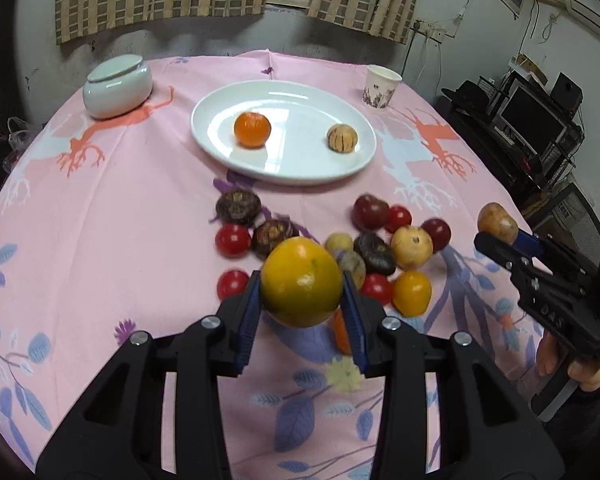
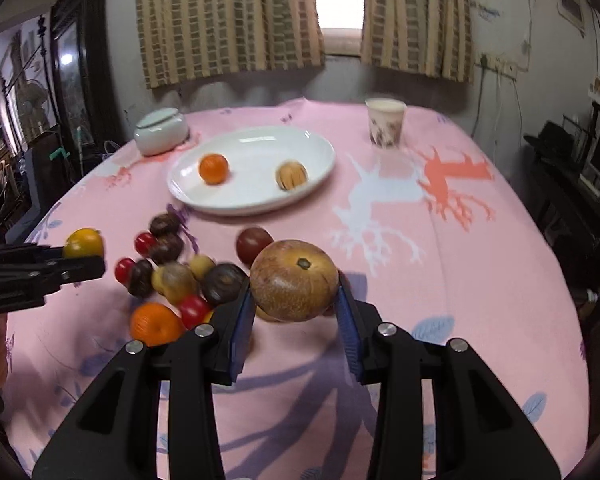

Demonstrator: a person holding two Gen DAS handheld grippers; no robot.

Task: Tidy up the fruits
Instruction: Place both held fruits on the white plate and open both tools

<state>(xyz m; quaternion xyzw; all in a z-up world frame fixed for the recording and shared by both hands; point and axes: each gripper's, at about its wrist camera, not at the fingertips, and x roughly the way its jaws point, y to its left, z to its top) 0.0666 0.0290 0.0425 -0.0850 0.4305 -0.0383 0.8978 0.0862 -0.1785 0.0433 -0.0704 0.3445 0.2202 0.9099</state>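
Observation:
My left gripper (image 1: 301, 286) is shut on a yellow-orange citrus fruit (image 1: 301, 281), lifted above the pink tablecloth. My right gripper (image 2: 295, 288) is shut on a round tan-brown fruit (image 2: 294, 280), also off the cloth. Each gripper shows in the other's view: the right one (image 1: 496, 232) at the right edge, the left one (image 2: 85, 254) at the left edge. A heap of several fruits (image 1: 374, 254) lies on the cloth: red, dark brown, tan and orange ones. The white oval plate (image 1: 300, 168) beyond holds an orange fruit (image 1: 252, 129) and a striped tan fruit (image 1: 342, 138).
A white lidded jar (image 1: 118, 86) stands at the back left and a paper cup (image 1: 383, 86) at the back right. Curtains and a window close off the far side. A desk with monitors (image 1: 532, 124) stands to the right of the round table. A person's fingers (image 1: 556, 356) hold the right gripper's handle.

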